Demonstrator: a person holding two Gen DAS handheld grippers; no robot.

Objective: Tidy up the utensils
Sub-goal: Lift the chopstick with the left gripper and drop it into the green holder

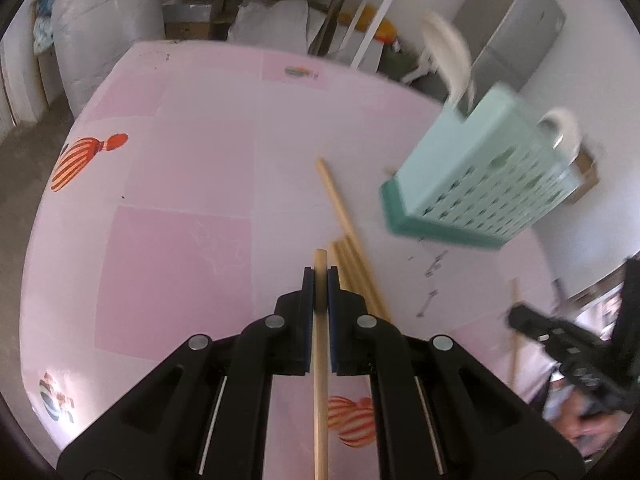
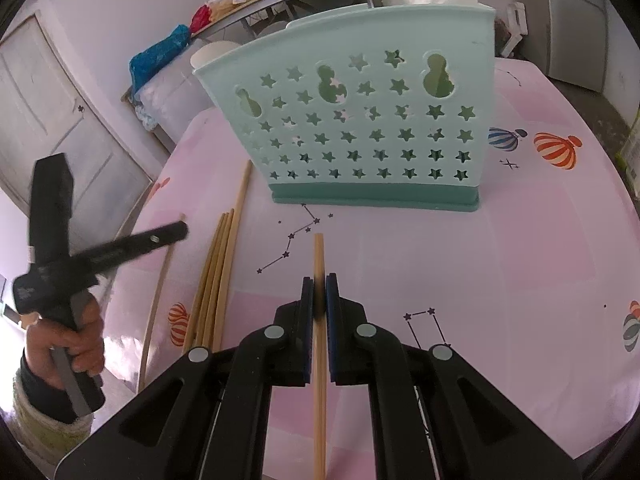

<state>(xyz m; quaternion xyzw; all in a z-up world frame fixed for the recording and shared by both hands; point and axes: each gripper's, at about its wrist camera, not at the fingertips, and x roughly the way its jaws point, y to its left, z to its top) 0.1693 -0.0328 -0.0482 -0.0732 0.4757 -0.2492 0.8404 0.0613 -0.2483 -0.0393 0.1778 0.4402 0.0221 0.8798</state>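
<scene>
My left gripper [image 1: 320, 276] is shut on a wooden chopstick [image 1: 320, 360] that runs along its fingers, held above the pink table [image 1: 180, 240]. My right gripper [image 2: 319, 284] is shut on another wooden chopstick [image 2: 319, 340], pointing toward the mint-green utensil holder [image 2: 360, 128] with star holes, which stands upright ahead of it. The holder also shows in the left wrist view [image 1: 480, 176], to the right. Several loose chopsticks [image 2: 216, 280] lie on the table left of my right gripper; they also show in the left wrist view [image 1: 352, 248], just right of my left gripper.
The other gripper and the hand holding it [image 2: 64, 280] show at the left of the right wrist view. A white cup [image 1: 560, 132] shows behind the holder. A single chopstick [image 2: 160, 288] lies near the table's left edge. Shelves, bags and a door surround the table.
</scene>
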